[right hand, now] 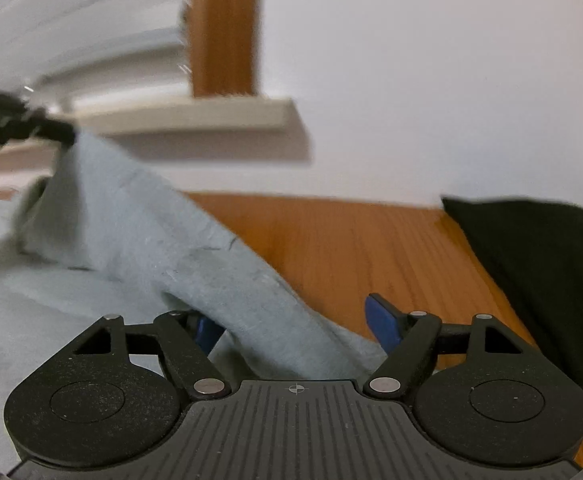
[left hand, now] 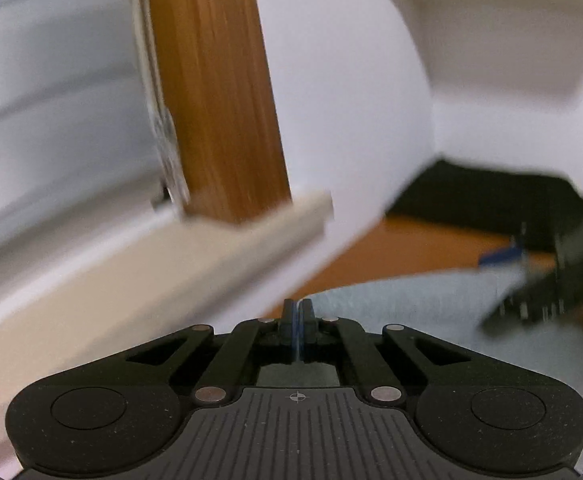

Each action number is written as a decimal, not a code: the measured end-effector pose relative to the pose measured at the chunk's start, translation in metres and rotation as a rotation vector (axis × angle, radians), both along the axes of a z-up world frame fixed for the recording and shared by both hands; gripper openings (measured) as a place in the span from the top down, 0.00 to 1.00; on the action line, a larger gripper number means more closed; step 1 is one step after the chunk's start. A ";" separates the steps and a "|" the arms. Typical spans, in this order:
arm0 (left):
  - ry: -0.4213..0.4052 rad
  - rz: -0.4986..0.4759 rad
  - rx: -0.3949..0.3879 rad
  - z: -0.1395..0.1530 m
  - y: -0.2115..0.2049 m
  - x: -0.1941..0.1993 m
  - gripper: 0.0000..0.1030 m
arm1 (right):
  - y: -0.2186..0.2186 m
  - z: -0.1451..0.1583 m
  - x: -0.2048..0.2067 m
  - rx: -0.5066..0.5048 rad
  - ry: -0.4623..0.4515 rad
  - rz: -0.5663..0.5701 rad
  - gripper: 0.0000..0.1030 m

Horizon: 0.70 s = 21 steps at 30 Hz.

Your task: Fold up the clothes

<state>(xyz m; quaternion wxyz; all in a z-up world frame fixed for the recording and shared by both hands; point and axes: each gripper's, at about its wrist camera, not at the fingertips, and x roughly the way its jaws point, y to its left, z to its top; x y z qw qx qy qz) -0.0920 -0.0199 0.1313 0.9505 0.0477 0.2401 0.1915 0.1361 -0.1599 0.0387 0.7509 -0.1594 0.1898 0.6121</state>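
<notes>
A light blue-grey garment (right hand: 139,220) lies on the wooden table (right hand: 351,248). One end of it rises as a ridge towards the upper left. There my left gripper (right hand: 51,132) pinches its raised corner. In the left wrist view the left gripper (left hand: 298,312) has its jaws pressed together, with the garment (left hand: 411,312) starting right at the tips. My right gripper (right hand: 291,312) stands open with the ridge of cloth running between its blue pads (right hand: 383,320); the left pad is partly hidden by cloth. The right gripper (left hand: 531,280) also shows at the right of the left wrist view.
A black garment (right hand: 531,280) lies on the table at the right, against the white wall. A pale windowsill (right hand: 211,116) and a wooden frame post (right hand: 223,28) stand behind the table. A white rounded object (left hand: 491,32) hangs at the upper right.
</notes>
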 end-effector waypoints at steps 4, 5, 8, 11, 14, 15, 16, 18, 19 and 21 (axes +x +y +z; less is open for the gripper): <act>-0.052 -0.005 0.049 0.020 -0.016 0.000 0.99 | -0.006 0.010 -0.024 -0.010 -0.131 0.076 0.36; -0.060 -0.013 0.054 0.023 -0.020 -0.001 0.99 | -0.006 0.013 -0.030 -0.017 -0.155 0.093 0.36; -0.063 -0.038 0.051 0.026 -0.031 -0.008 0.99 | -0.002 0.022 -0.040 -0.037 -0.180 0.130 0.35; -0.023 -0.058 0.021 0.016 -0.040 -0.020 0.99 | 0.003 0.028 -0.045 -0.061 -0.184 0.161 0.35; 0.022 -0.067 -0.026 -0.003 -0.047 -0.042 0.99 | -0.003 0.033 -0.041 -0.047 -0.130 0.191 0.34; 0.035 -0.069 -0.037 -0.008 -0.050 -0.048 0.99 | -0.008 0.037 -0.040 -0.026 -0.105 0.205 0.33; 0.048 -0.070 -0.044 -0.014 -0.053 -0.055 0.99 | -0.014 0.042 -0.039 0.002 -0.072 0.217 0.29; 0.070 -0.070 -0.055 -0.024 -0.059 -0.066 0.99 | -0.021 0.050 -0.036 0.052 -0.013 0.231 0.27; 0.080 -0.074 -0.062 -0.028 -0.062 -0.071 0.99 | -0.024 0.053 -0.036 0.071 0.011 0.233 0.27; 0.098 -0.078 -0.070 -0.034 -0.067 -0.076 0.99 | -0.018 0.058 -0.039 0.080 0.019 0.217 0.28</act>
